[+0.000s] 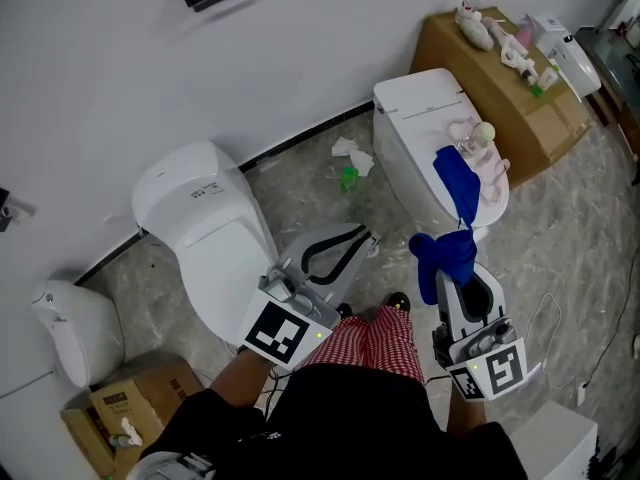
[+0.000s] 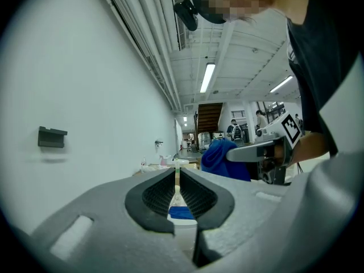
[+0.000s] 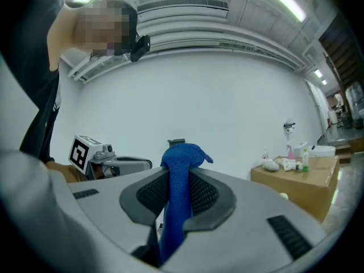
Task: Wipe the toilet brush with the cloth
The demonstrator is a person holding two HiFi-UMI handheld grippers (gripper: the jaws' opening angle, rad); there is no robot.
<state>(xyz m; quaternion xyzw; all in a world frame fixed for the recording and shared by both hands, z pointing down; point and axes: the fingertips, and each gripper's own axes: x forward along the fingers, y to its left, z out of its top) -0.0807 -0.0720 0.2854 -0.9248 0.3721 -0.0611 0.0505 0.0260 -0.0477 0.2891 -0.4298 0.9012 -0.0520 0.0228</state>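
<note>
The right tongs (image 1: 441, 271) are clamped on a blue cloth (image 1: 450, 250), which bunches above their tips and hangs below them. The left tongs (image 1: 362, 241) are pressed together with nothing in them, level and just beside the right pair. Ahead of both stands a white toilet (image 1: 405, 108). On its closed lid, just beyond the right tongs, lies more blue fabric. Beside it is what looks like the pale pink toilet brush (image 1: 478, 143), with a yellow-green ball at one end.
</note>
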